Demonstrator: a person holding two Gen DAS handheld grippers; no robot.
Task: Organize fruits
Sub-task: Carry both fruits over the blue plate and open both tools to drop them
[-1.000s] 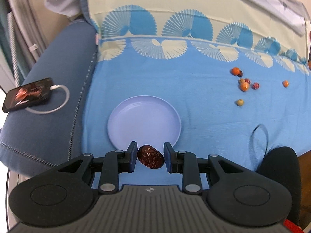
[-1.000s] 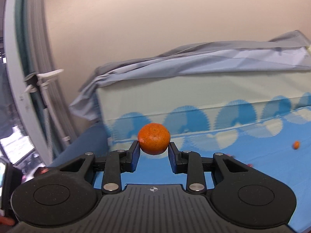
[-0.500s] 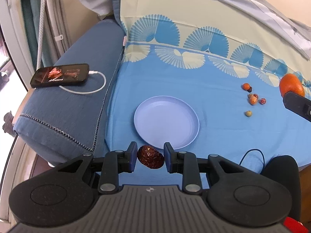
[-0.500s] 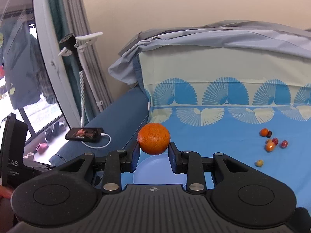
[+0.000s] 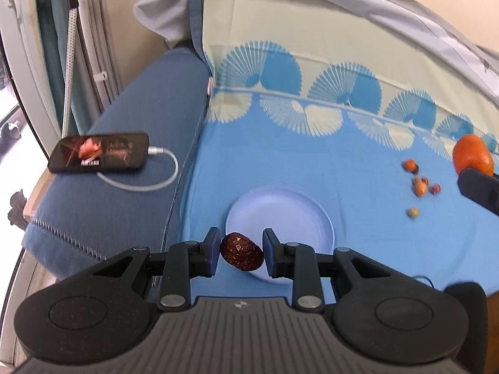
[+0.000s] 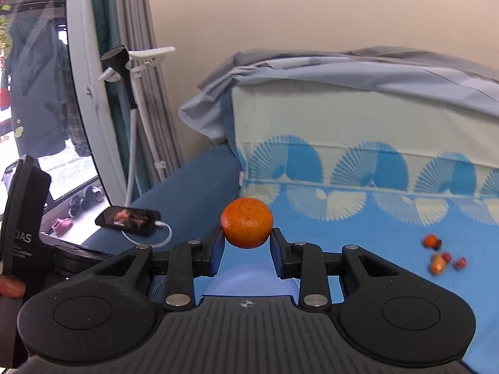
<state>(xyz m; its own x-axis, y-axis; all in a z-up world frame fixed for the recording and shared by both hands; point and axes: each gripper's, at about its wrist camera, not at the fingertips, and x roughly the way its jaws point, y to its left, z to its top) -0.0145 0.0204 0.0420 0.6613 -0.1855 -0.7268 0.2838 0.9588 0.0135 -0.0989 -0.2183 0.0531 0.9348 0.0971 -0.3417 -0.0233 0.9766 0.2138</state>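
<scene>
Two handheld grippers converge on a pale lavender plate (image 5: 282, 218) set on a blue fan-patterned sheet, each carrying fruit. In the left wrist view, the left gripper (image 5: 240, 253) holds its fingers clamped on a wrinkled dark-red date (image 5: 240, 251) at lower centre of the frame, over the plate's near rim, apparently poised for a drop into the dish. In the right wrist view, the right gripper (image 6: 247, 249) has its fingers pressed against the sides of an orange mandarin (image 6: 247, 222) at centre frame, carried clear above the sheet with the plate just showing below; the same mandarin appears at the right edge of the left view. A scatter of small fruits (image 5: 419, 184) lies on the sheet at right of the left view, well apart from the plate and not yet gathered, suggesting sorting is at an early stage with the plate bare. A phone (image 5: 99, 152) on a white charging cable (image 5: 149, 180) rests on the dark blue sofa arm (image 5: 131, 131) at left, outside the working area.
</scene>
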